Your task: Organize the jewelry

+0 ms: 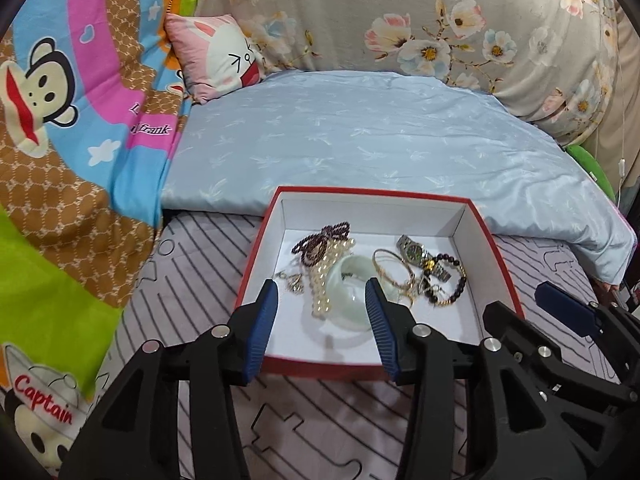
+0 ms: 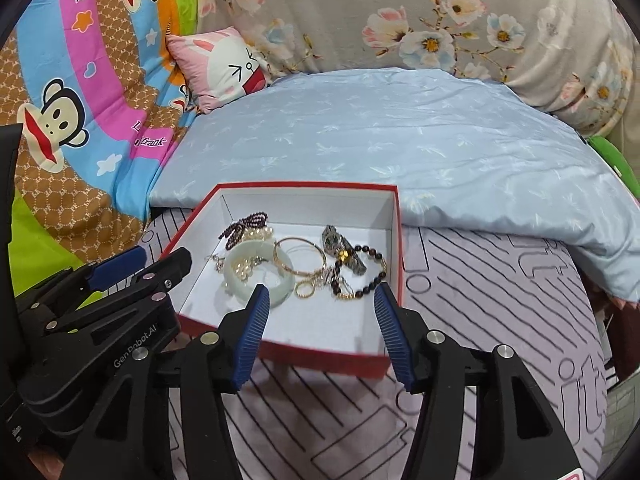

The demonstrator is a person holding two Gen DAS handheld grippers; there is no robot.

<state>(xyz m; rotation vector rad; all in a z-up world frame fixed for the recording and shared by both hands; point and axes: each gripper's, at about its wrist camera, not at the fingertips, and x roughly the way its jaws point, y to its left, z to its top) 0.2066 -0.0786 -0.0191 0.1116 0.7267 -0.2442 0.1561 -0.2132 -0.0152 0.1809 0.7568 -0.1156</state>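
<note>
A red-rimmed box (image 1: pixel 496 256) with a white lining is seen on a striped lilac sheet (image 1: pixel 192 280), with the jewelry gathered inside: a pale jade bangle (image 1: pixel 348 300), a pearl strand (image 1: pixel 326 280), dark purple beads (image 1: pixel 316 240), thin gold bangles (image 1: pixel 394 270), a wristwatch (image 1: pixel 420 254) and a dark beaded bracelet (image 1: pixel 456 284). The left gripper (image 1: pixel 322 296) and the right gripper (image 2: pixel 322 300) are both held released above the box's near edge, nothing being clasped between the blue pads. The pieces are seen overlapping, the pearls threaded through the bangle and the gold bangles tangled with the bracelet. The collecting appears finished; if tidying is still intended, it is judged that one piece should be lifted at a time, the rigid bangle being pinched across its rim, so that chains are not dragged along. A folded blue quilt (image 1: pixel 360 140) is seen behind.
</note>
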